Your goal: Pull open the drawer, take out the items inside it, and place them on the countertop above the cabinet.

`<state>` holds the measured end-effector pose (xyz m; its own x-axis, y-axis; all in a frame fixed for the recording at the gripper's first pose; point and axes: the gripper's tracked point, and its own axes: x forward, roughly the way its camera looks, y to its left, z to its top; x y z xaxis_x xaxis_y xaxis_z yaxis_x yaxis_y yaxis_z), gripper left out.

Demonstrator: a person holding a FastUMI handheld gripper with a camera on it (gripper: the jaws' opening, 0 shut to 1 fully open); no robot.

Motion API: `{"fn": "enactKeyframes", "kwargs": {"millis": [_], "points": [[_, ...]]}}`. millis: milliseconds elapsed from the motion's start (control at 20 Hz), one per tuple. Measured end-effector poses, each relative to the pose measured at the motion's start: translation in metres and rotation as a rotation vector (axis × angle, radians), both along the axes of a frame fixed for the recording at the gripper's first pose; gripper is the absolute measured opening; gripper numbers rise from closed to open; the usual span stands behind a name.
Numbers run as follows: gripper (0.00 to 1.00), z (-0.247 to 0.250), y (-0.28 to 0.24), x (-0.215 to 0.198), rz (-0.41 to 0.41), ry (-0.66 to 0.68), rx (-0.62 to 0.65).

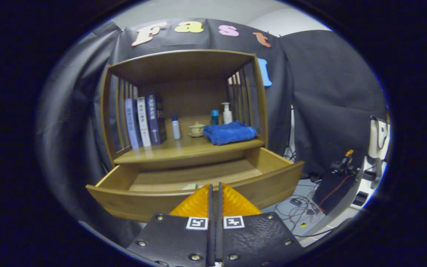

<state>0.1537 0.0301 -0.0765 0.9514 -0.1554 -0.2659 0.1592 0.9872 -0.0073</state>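
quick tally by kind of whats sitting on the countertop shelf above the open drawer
books: 3
bottles: 3 (small white one, teal one, pump bottle)
lidded cup on saucer: 1
folded blue towel: 1
total: 8

The drawer is pulled open; a pale item lies in it, just ahead of the claw, whose fingers are closed together on nothing.

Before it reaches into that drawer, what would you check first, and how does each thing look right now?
1. Drawer pulled open: ok.
2. Item to take out: a pale thing lies just behind the drawer's front, ahead of the gripper; what it is, cannot tell.
3. Jaws open to grasp: not ok, they stand closed together on nothing.
4. Free spot on the countertop: ok, bare wood in front of the cup and towel.
5. Rest of the drawer: cannot tell, its front hides part.
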Motion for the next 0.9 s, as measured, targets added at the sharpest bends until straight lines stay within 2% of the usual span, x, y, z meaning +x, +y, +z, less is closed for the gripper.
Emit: {"fn": "enactKeyframes", "kwargs": {"millis": [150, 350, 500, 650, 750, 900], "points": [[0.02, 0.013, 0.022, 0.03, 0.044, 0.084, -0.055], [0.02, -0.002, 0.047, 0.074, 0.059, 0.318, -0.119], [0.02, -0.017, 0.071, 0.116, 0.083, 0.405, -0.04], [0.02, -0.054, 0.074, 0.128, 0.068, 0.538, 0.005], [0.06, -0.076, 0.075, 0.131, 0.065, 0.599, 0.033], [0.06, -0.11, 0.076, 0.133, 0.052, 0.711, 0.012]]}}
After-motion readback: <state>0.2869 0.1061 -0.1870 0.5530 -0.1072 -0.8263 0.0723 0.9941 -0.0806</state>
